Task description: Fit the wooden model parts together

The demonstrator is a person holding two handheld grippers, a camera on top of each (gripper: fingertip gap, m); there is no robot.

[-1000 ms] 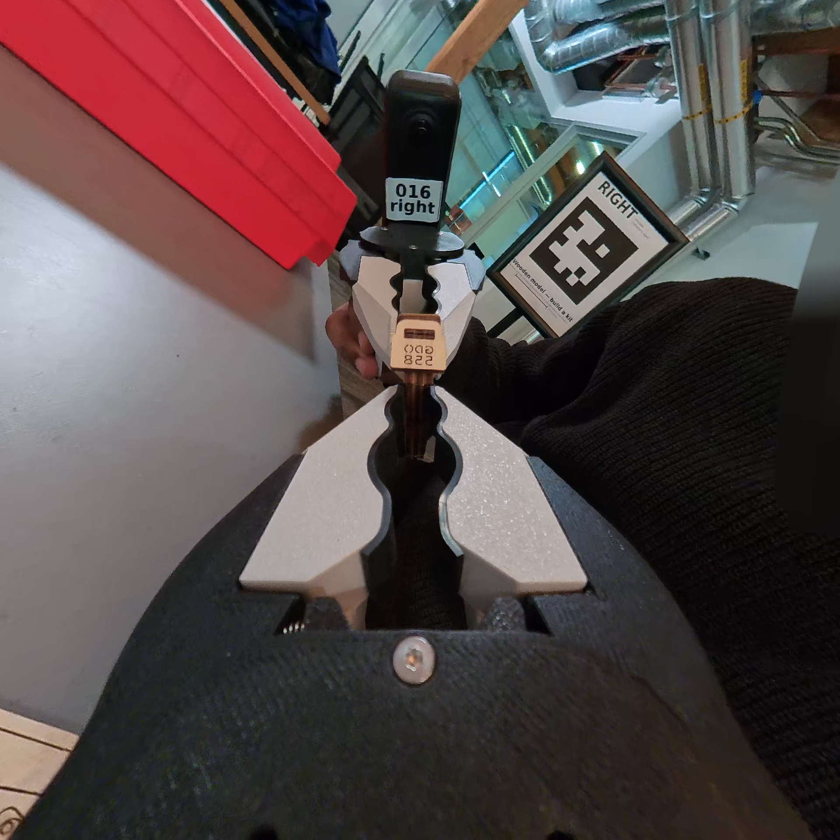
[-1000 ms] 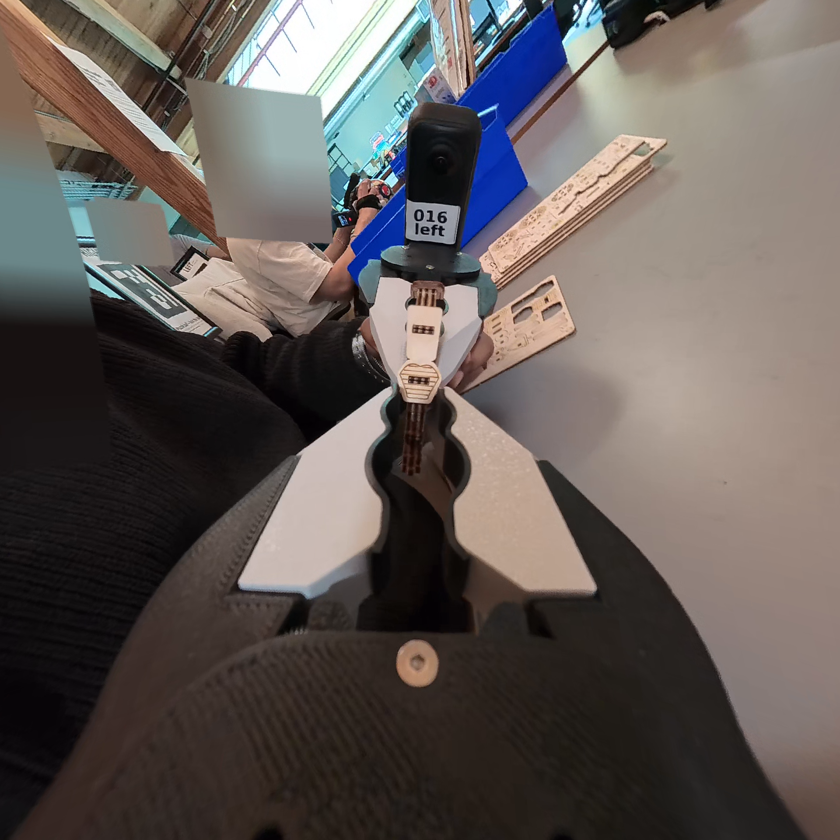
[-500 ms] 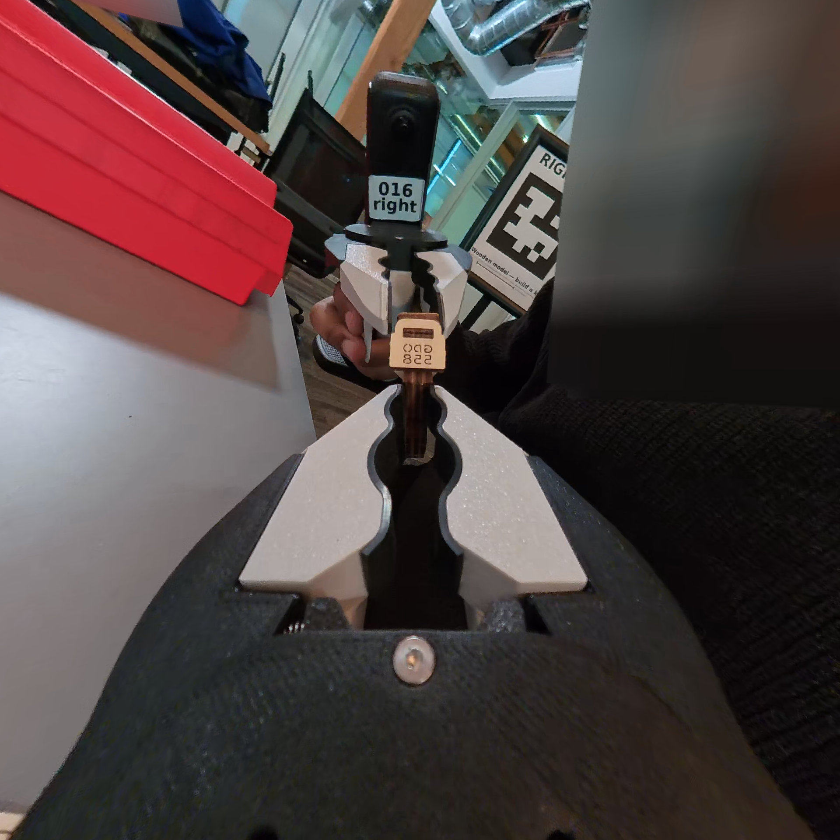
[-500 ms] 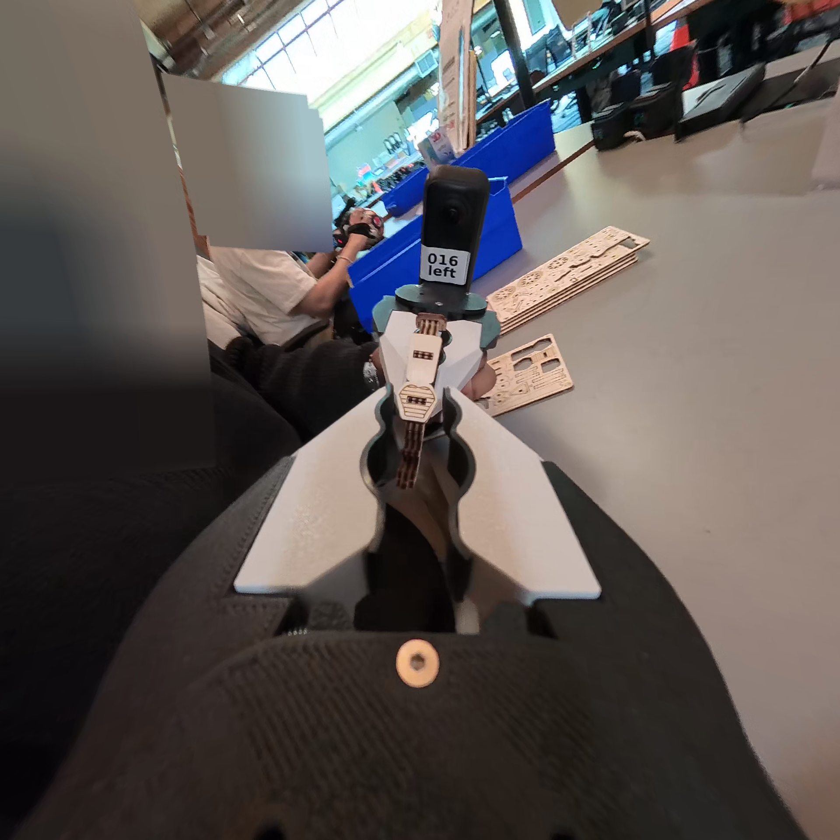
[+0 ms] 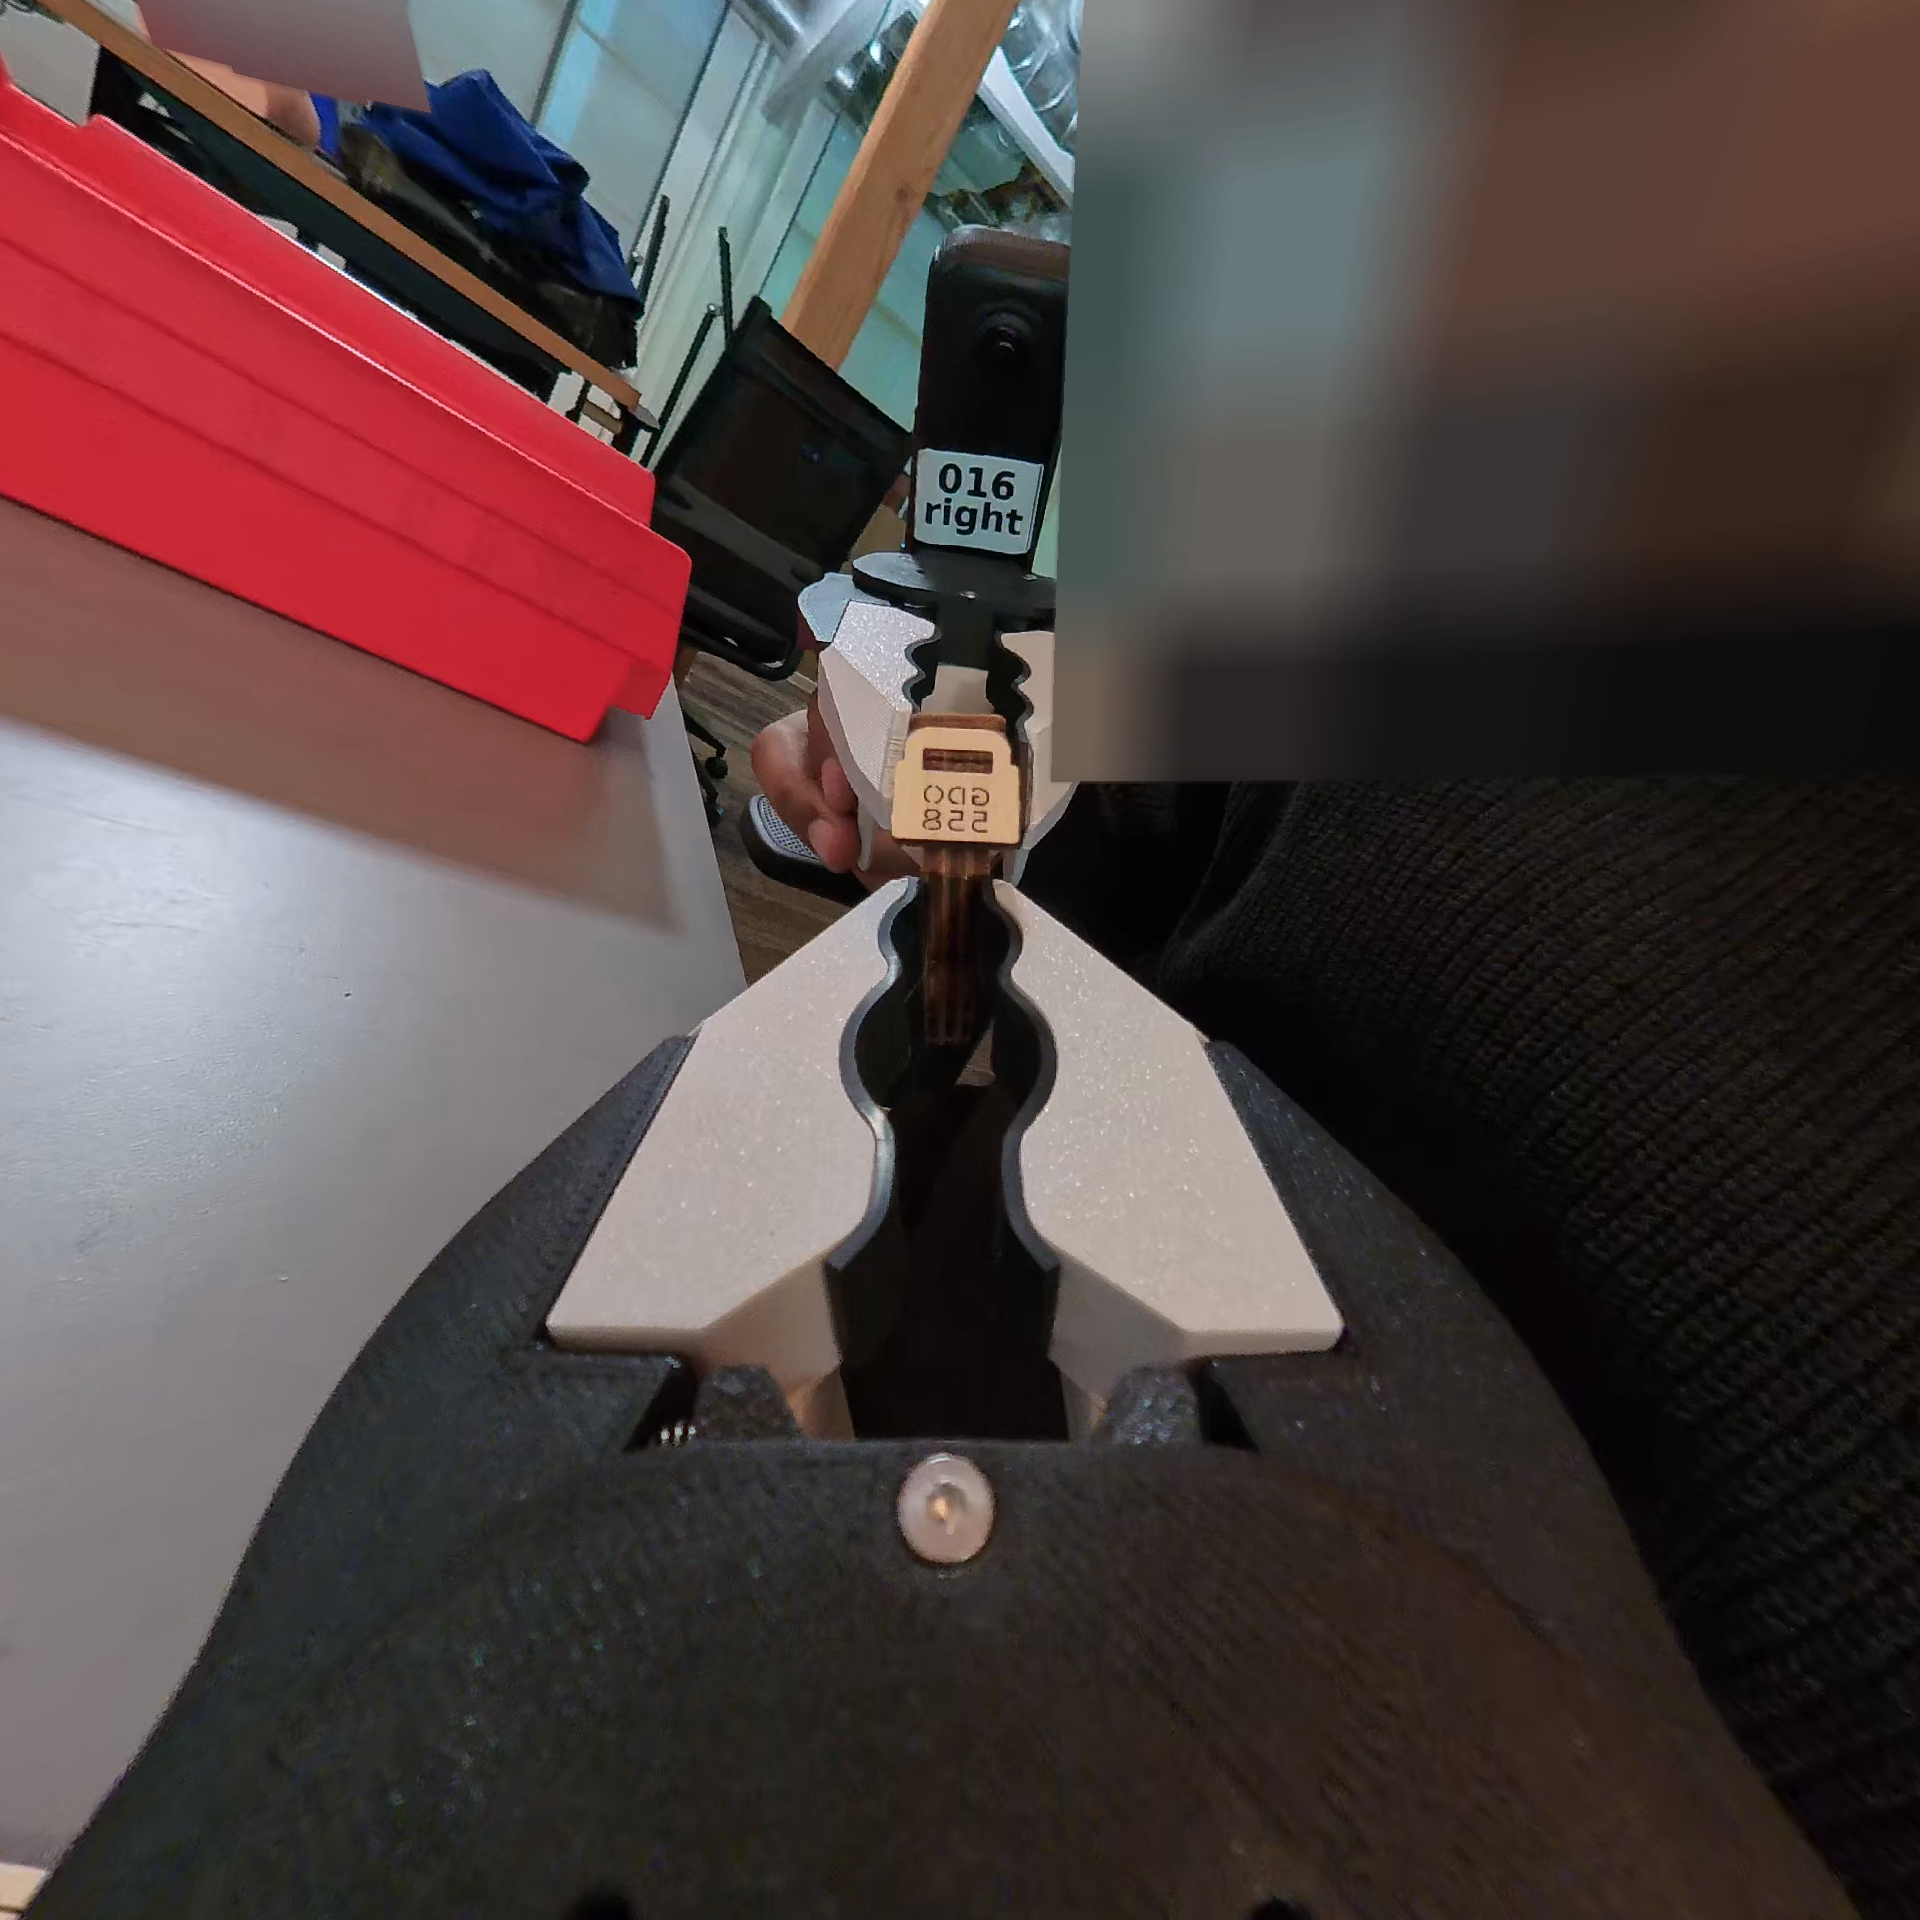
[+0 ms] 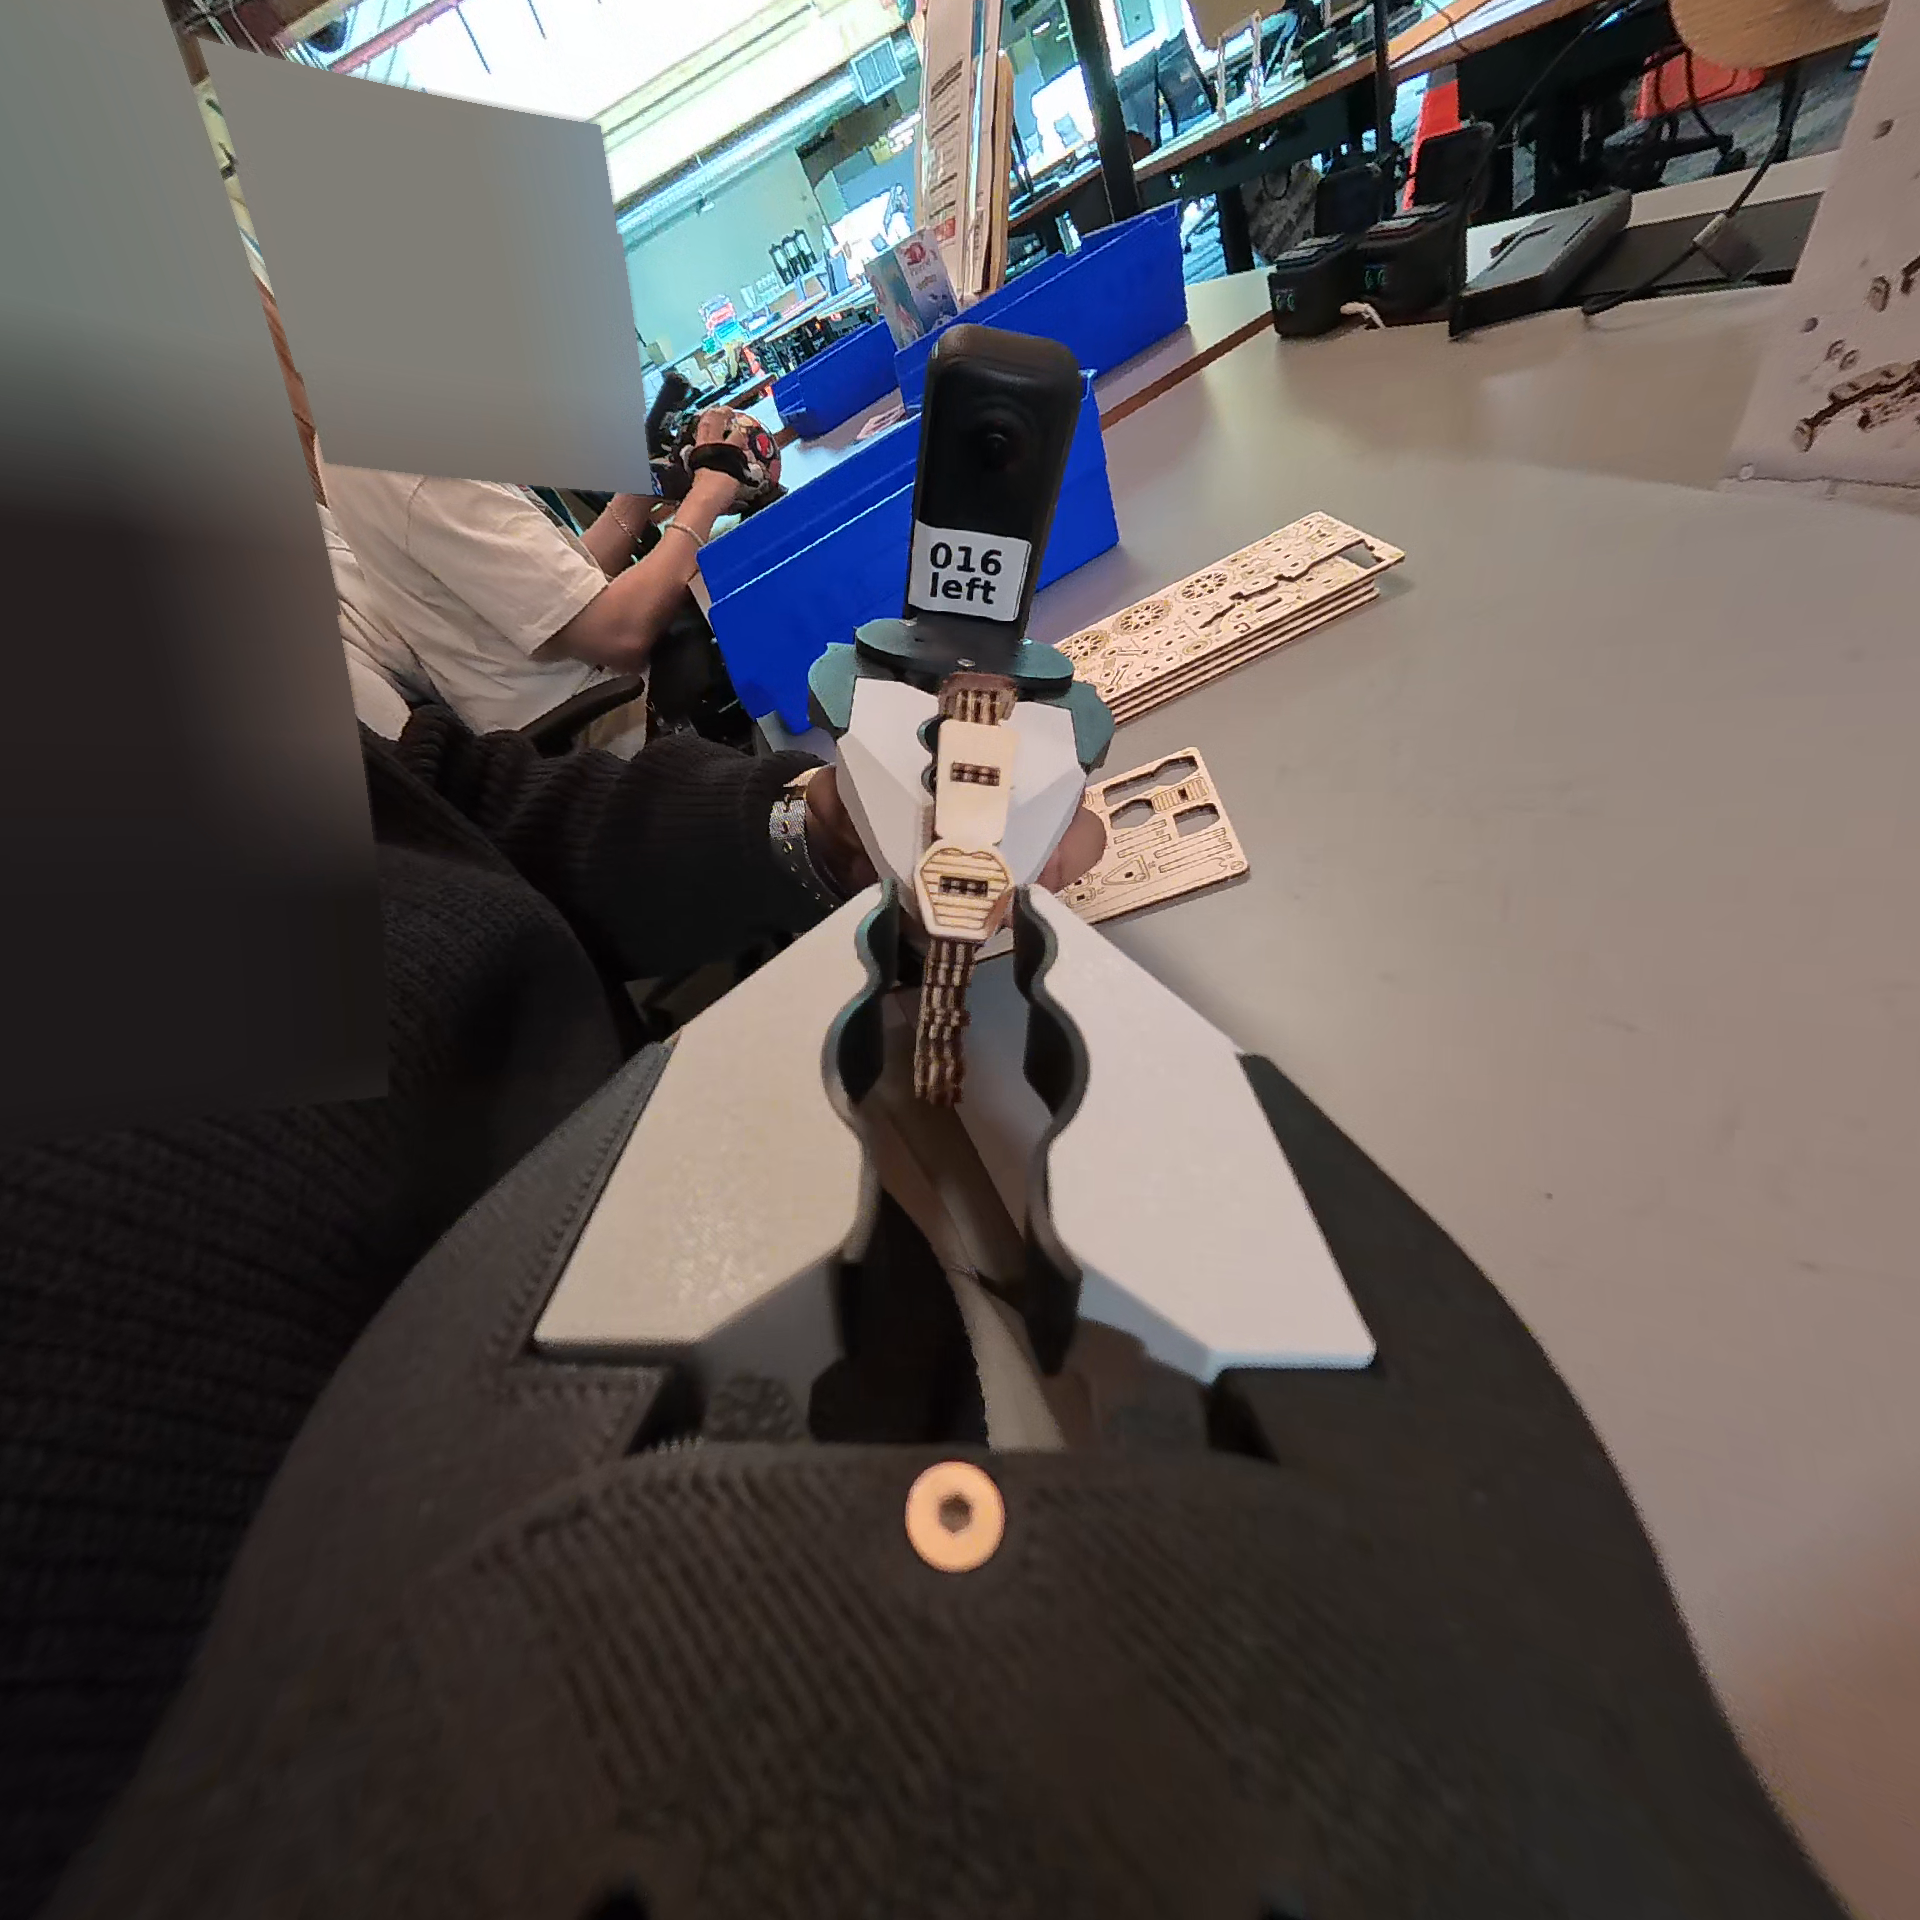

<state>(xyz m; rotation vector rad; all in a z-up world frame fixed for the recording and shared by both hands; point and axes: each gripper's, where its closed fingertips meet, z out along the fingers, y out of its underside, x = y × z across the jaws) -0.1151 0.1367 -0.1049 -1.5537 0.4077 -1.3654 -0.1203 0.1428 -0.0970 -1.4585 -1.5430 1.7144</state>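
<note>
A small wooden model assembly, a layered strip with a tan end plate (image 5: pixel 956 805), is held in the air between the two grippers, which face each other. My left gripper (image 5: pixel 951 899) is shut on the strip's near end. In the right wrist view the same assembly (image 6: pixel 961 894) runs from the left gripper's closed fingers (image 6: pixel 883 790) into my right gripper (image 6: pixel 951 920). The right gripper's jaws stand slightly apart with the strip's end loose between them. From the left wrist view, the right gripper's fingers (image 5: pixel 868 686) show a gap behind the plate.
Red bins (image 5: pixel 312 395) sit on the grey table (image 5: pixel 260 1039) at left. A stack of laser-cut wooden sheets (image 6: pixel 1236 613) and a single sheet (image 6: pixel 1164 831) lie on the table. Blue bins (image 6: pixel 852 561) and a seated person (image 6: pixel 468 592) are behind. A black sleeve (image 5: pixel 1507 1143) is close by. Only a small space, under 4 cm, lies between the two pairs of fingers.
The right gripper's jaws have parted from the wooden assembly, while the left gripper kept its hold. Both grippers tilted, so more of the table and room shows behind.
</note>
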